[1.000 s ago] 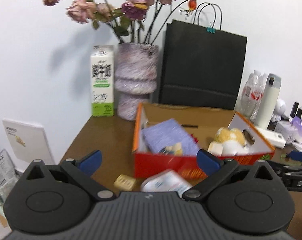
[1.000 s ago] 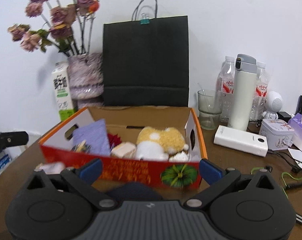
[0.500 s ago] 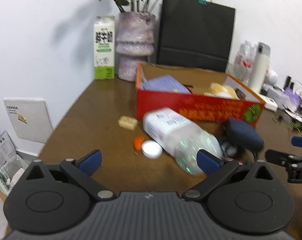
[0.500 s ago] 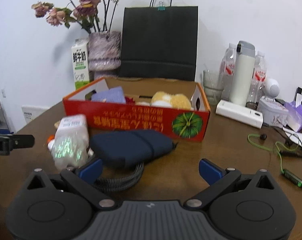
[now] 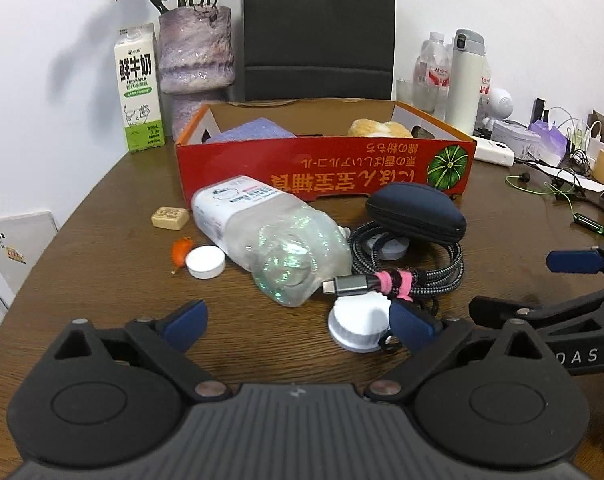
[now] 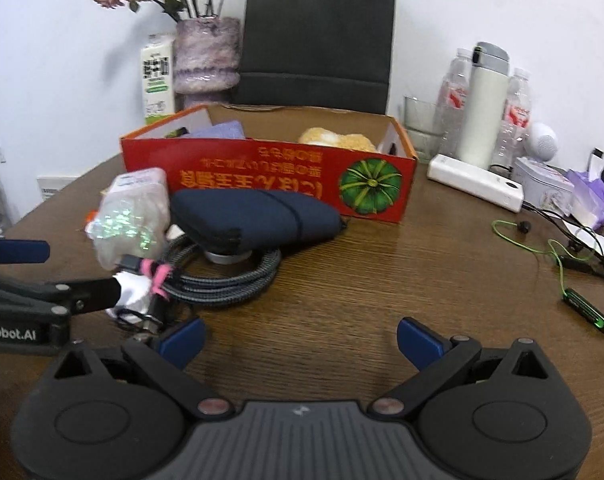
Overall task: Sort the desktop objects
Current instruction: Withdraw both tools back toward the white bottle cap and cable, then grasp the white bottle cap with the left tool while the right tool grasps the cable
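A red cardboard box [image 5: 325,172] [image 6: 262,172] stands mid-table with a purple cloth [image 5: 250,134] and a plush toy [image 5: 379,128] inside. In front of it lie a clear plastic bottle [image 5: 270,236] [image 6: 130,216], a navy zip case [image 5: 415,212] [image 6: 254,216], a coiled braided cable [image 5: 405,276] [image 6: 222,276], a white ribbed cap [image 5: 357,326], a small white lid [image 5: 205,262], an orange bit [image 5: 180,249] and a tan block [image 5: 170,218]. My left gripper [image 5: 298,324] is open just before the bottle and cap. My right gripper [image 6: 300,340] is open over bare table, right of the cable.
At the back stand a milk carton [image 5: 138,88], a vase of dried flowers [image 5: 196,64], a black paper bag [image 5: 317,32], water bottles and a white flask [image 5: 465,80]. A power bank [image 6: 475,188], tin, tissues and green earphone wire [image 6: 557,256] lie at the right.
Both grippers have pulled back and down from the box toward the near table. The bottle, case, cable and caps have come into view. Both stay open.
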`<state>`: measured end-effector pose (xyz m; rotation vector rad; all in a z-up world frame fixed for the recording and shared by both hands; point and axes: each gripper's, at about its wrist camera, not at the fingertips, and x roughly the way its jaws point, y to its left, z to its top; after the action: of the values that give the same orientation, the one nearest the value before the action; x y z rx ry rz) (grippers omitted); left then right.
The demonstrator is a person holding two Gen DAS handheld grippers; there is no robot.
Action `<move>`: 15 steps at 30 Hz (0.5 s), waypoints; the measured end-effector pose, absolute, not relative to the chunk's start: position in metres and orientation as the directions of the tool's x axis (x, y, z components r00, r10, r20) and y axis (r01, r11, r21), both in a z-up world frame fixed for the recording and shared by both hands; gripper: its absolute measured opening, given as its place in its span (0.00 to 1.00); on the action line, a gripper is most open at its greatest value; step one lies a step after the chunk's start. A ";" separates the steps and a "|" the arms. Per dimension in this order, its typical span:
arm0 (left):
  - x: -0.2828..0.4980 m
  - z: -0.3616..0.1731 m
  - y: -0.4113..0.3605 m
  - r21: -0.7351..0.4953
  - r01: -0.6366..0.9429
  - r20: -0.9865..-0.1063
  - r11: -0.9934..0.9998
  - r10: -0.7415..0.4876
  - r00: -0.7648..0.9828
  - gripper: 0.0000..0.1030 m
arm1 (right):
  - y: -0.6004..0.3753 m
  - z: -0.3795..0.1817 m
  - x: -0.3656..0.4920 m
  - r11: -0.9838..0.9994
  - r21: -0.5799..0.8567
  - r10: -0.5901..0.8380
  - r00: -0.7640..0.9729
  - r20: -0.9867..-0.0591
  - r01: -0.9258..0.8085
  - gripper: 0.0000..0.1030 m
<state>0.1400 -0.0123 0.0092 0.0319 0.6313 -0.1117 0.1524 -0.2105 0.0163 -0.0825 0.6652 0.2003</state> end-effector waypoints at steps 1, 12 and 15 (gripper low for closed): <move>0.141 0.008 -0.012 -0.018 0.120 -0.594 0.993 -0.107 0.797 0.93 | -0.212 0.016 0.154 0.978 -0.001 0.162 0.765 -0.623 -0.207 0.99; 0.152 0.000 -0.021 -0.044 0.155 -0.622 0.987 -0.148 0.769 0.58 | -0.231 0.016 0.161 0.987 0.083 0.160 0.757 -0.633 -0.139 0.99; 0.150 0.001 -0.022 -0.046 0.177 -0.614 0.983 -0.167 0.772 0.39 | -0.228 0.015 0.161 0.983 0.087 0.179 0.756 -0.629 -0.160 0.99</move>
<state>0.1502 -0.0223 0.0014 0.0151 0.6637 -0.1865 0.1607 -0.2285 0.0153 0.0286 0.6888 0.1851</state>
